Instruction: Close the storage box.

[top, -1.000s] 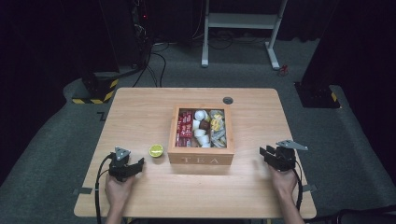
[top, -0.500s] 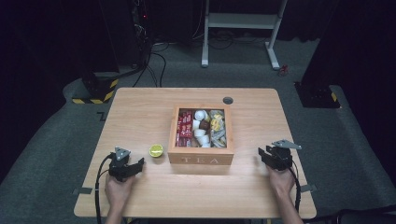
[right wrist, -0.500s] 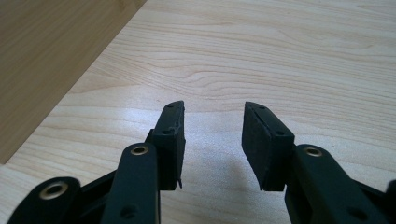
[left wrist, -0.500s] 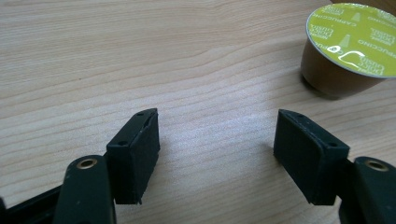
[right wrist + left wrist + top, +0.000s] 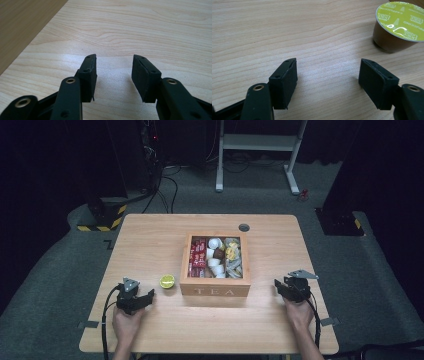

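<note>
The left hand-held gripper (image 5: 146, 296) sits low over the wooden worktop (image 5: 150, 245) near its front left corner, jaws spread wide apart with nothing between them. In the left gripper view, the left hand-held gripper (image 5: 328, 75) shows bare wood grain in the gap, and the coffee capsule (image 5: 398, 25) stands upright ahead and to the right of the jaws, near but not touching them (its lime-green foil lid reads "cappuccino", its body is brown). From the high view the coffee capsule (image 5: 167, 281) rests on the worktop just beside the left front corner of the wooden box (image 5: 215, 290) marked TEA, between that box and the left gripper.

The right hand-held gripper (image 5: 278, 288) lies near the box's right front corner, apart from it. In the right gripper view, the right hand-held gripper (image 5: 114, 65) has its jaws parted and empty, with the box's wooden side (image 5: 22, 27) at the upper left.

The box holds red sachets, white and brown capsules and pale packets in its compartments.
</note>
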`<state>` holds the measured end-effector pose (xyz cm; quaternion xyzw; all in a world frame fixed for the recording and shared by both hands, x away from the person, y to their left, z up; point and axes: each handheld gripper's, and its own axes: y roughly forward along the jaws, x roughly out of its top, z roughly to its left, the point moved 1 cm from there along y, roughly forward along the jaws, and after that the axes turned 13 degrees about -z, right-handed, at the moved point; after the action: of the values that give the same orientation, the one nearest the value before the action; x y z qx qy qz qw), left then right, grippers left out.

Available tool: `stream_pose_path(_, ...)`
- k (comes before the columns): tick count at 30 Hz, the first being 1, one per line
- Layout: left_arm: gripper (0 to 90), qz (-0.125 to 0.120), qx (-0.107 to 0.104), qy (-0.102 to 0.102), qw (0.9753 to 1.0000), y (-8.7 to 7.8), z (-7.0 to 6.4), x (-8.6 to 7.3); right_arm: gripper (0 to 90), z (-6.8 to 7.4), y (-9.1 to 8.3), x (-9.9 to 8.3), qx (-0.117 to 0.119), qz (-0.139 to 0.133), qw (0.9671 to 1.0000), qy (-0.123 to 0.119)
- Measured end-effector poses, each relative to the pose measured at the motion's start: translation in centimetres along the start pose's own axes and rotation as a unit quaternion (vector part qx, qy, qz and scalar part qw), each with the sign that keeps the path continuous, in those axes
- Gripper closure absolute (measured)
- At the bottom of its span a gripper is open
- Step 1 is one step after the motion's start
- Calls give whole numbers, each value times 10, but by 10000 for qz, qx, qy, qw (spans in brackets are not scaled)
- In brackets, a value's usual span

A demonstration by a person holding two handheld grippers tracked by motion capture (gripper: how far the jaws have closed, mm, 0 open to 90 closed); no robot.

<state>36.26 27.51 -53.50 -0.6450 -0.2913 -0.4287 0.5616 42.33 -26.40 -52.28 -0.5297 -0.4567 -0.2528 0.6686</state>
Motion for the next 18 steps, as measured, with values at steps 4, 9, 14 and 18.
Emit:
stream_pose_path(4,318,2,-3,14,10000,0,0,0,519,0,3,-5,-51,62,10000,-8)
stream_pose_path(9,317,1,-3,13,10000,0,0,0,471,4,3,-6,-58,88,9997,-209)
stream_pose_path(14,317,1,-1,7,10000,0,0,0,464,4,2,-6,-61,88,9997,-211)
stream_pose_path(18,317,0,-2,13,10000,0,0,0,461,4,2,-6,-66,93,9997,-198)
